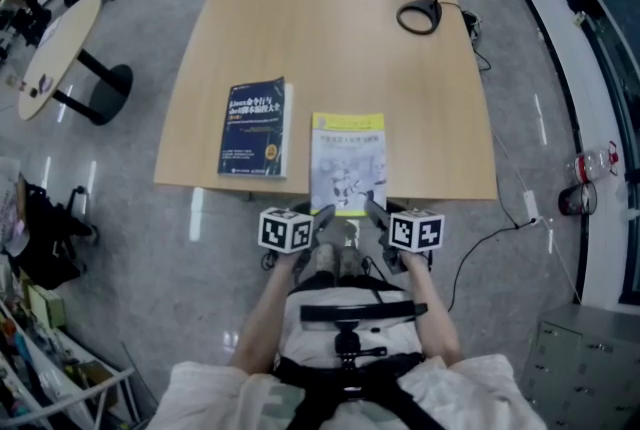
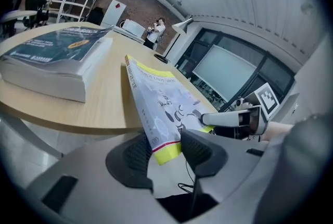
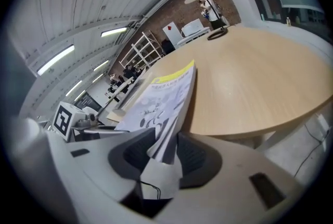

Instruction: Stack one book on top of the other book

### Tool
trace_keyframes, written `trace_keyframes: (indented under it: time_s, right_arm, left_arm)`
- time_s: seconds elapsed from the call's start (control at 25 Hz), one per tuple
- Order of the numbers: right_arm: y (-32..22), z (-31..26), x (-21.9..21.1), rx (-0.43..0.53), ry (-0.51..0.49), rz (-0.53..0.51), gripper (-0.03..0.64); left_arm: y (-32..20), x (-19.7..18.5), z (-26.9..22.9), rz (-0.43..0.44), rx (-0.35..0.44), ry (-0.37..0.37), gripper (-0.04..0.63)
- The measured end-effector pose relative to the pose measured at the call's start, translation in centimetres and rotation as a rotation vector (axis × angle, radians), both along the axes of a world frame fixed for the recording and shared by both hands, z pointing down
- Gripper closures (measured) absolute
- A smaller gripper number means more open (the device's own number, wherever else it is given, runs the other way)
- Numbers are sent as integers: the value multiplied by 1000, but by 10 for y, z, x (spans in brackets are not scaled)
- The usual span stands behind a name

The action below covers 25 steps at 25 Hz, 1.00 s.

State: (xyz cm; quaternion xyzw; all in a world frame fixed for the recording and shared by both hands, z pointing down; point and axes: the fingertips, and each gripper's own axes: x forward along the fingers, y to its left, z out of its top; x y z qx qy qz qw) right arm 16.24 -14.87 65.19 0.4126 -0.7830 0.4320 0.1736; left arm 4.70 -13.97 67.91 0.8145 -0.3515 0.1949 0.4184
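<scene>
A: At the near edge of the counter [image 1: 330,38], where is the white-and-yellow book [image 1: 347,163]?
B: Its near end overhangs that edge, just right of the blue book [image 1: 256,128], apart from it.
A: And the 2 claws?
B: The left claw [image 2: 165,151] grips its near spine corner and the right claw [image 3: 165,154] its other near corner, both partly closed.
</scene>
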Motion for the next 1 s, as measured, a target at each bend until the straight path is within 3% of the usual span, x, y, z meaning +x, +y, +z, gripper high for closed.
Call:
trace_keyframes:
  time_s: [0.24, 1.0]
  right_arm:
    - [3, -8, -4, 88, 59, -45, 482]
    - [-4, -70, -14, 326, 117, -138, 483]
  left_arm:
    - [1, 0, -7, -23, 74, -16, 437]
    - [-8, 1, -69, -47, 309, -22, 440]
